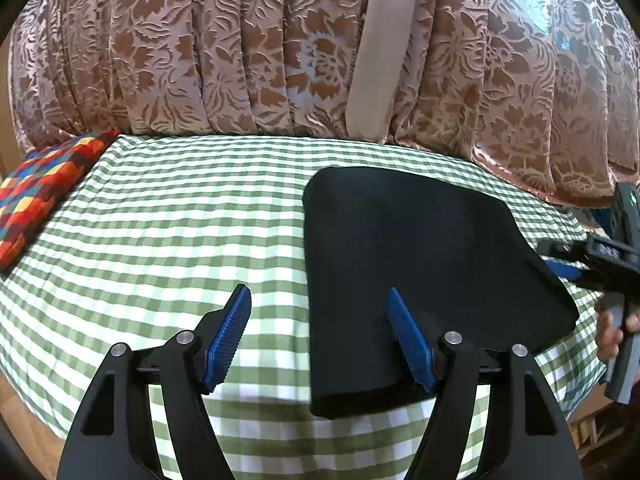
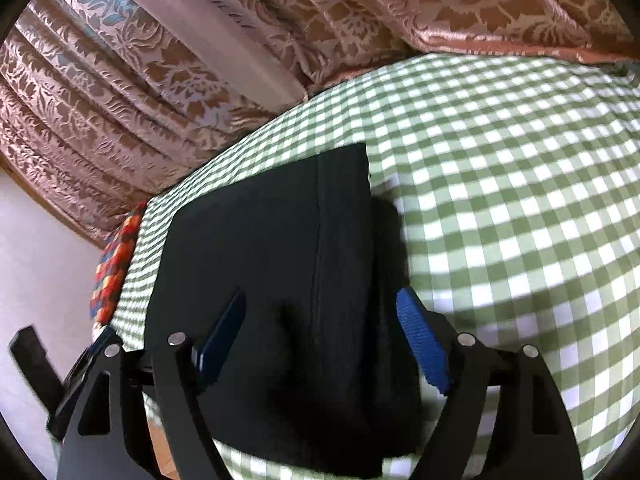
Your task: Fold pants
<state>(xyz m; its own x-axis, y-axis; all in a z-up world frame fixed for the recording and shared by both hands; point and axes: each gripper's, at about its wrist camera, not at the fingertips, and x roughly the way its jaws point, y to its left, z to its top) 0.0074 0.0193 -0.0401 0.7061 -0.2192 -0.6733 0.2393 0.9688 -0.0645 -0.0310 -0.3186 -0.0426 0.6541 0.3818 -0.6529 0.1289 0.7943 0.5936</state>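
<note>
Folded black pants [image 1: 420,264] lie on a green-checked cloth [image 1: 180,220], right of centre; the left gripper [image 1: 320,312] and right gripper [image 2: 324,312] hover above, fingers spread, gripping nothing.

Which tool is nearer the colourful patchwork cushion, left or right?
Left. The left tool hangs open beside the folded black pants, on the patchwork cushion side; the right tool is open over their far side.

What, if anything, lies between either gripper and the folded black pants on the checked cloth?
Nothing visible. The pants lie flat on the checked cloth, with the open left gripper and open right gripper right over their near edge.
</note>
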